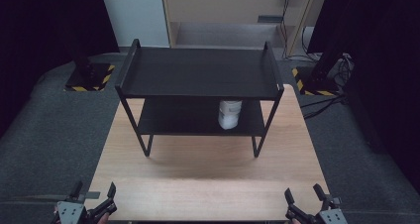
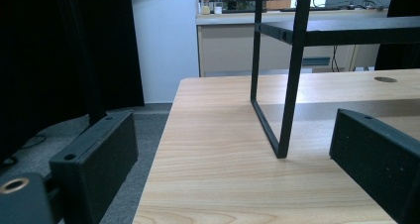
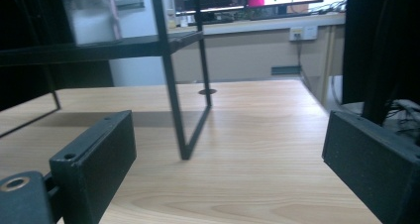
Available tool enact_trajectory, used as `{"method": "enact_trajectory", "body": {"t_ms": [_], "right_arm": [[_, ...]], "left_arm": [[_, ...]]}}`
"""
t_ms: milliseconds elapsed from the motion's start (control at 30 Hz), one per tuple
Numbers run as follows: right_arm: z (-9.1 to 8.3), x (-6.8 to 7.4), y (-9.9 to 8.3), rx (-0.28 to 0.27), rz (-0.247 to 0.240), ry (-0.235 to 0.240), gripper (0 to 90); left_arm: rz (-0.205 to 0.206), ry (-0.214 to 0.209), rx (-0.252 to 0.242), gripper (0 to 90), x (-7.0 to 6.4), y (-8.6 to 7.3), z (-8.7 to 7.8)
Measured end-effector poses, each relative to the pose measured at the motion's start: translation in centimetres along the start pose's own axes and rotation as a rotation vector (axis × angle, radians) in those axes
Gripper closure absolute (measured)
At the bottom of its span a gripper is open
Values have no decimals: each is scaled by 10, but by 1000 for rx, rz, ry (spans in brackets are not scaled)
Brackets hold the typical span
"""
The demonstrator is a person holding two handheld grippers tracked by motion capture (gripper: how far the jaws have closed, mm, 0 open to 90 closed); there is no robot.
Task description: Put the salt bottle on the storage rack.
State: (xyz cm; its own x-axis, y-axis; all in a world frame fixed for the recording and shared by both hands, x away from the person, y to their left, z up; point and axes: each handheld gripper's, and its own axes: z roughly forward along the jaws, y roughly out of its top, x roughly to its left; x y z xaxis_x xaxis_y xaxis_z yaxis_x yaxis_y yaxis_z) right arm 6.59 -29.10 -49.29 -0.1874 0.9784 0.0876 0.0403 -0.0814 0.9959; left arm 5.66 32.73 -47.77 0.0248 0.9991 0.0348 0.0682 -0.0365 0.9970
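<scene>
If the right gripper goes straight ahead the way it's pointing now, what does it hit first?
Probably the shelf rack's front right leg: it stands between the open jaws of the right gripper, slightly left of centre. Depth is unclear, so it might slip past.

Rack [image 1: 198, 75] mid-table [image 1: 208, 184]; jar [image 1: 230, 114] on lower shelf [image 1: 178, 117], right side.

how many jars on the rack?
1. A white jar stands on the lower shelf of the black rack, toward its right end. The top shelf hides the back of the lower one, so more could sit there.
</scene>
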Motion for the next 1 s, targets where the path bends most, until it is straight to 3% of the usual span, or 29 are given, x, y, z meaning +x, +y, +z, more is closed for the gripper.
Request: {"method": "enact_trajectory", "body": {"t_ms": [367,1000], "right_arm": [[18,13,-8,13,-1,55,64],[19,12,-15,26,22,45,70]], "left_arm": [[30,-6,-2,38,3,2,3],[24,3,6,38,2,0,6]]}}
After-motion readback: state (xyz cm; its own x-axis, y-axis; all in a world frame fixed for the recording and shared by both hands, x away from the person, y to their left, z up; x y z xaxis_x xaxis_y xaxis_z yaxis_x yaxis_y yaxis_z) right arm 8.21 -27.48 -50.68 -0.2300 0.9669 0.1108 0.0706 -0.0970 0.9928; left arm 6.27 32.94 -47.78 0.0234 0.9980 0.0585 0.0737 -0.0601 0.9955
